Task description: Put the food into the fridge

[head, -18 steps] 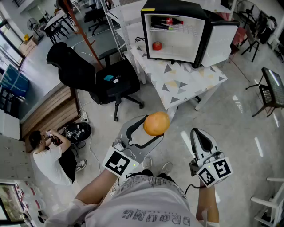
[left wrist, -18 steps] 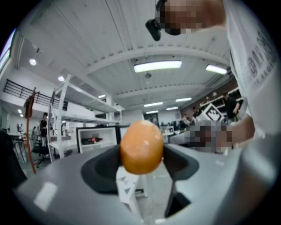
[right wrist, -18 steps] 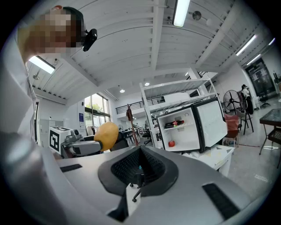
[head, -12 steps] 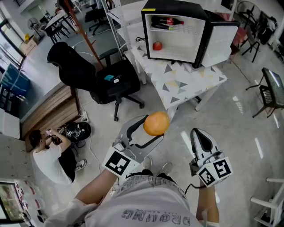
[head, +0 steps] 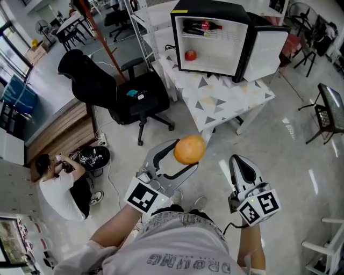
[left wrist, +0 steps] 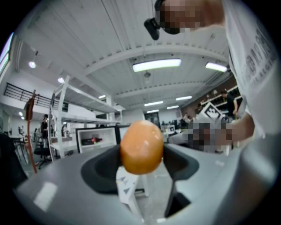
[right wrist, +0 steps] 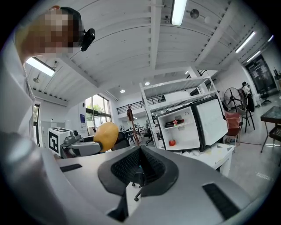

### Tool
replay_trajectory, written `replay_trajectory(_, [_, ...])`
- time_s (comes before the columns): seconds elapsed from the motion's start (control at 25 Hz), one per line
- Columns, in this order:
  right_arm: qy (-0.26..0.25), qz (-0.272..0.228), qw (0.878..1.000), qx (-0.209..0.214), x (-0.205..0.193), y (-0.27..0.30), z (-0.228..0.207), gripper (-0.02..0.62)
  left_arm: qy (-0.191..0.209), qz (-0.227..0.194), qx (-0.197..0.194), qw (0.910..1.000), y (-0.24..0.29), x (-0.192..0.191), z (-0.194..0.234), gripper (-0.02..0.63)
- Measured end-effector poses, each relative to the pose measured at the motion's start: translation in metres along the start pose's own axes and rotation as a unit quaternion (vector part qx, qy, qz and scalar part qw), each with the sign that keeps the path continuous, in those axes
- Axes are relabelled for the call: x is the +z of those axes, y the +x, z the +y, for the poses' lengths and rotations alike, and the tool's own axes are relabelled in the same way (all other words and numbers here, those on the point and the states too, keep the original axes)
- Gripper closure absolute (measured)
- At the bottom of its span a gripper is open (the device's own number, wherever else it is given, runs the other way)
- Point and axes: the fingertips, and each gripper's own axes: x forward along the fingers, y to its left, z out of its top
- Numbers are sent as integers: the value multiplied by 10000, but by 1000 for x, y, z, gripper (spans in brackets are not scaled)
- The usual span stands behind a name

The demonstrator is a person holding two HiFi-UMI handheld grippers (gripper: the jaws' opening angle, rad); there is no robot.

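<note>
2 claws point level in the foreground: the left claw (head: 187, 153), spread wide, grips a round orange fruit (left wrist: 141, 147) across its middle, and the right claw (right wrist: 139, 169) is closed on nothing. That fruit looks light, firm and smooth-skinned, so I judge it could roll out of the grip unless pinched at its widest part with modest pressure. Well ahead, on the patterned tabletop (head: 226, 99), the fridge (head: 215, 12) stands open, with a red fruit (head: 190, 55) low inside and a bottle (head: 201, 26) on its shelf.
</note>
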Motion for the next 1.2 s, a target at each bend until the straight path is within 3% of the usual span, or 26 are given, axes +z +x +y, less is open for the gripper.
replay_trajectory(0.72, [-64, -47, 9996, 256, 6, -36, -33, 593, -5, 1, 256, 9997, 26, 8, -42, 296])
replay_trajectory(1.2, [-83, -74, 9993, 345, 10, -35, -49, 592, 38, 11, 389, 9992, 39, 10, -42, 296])
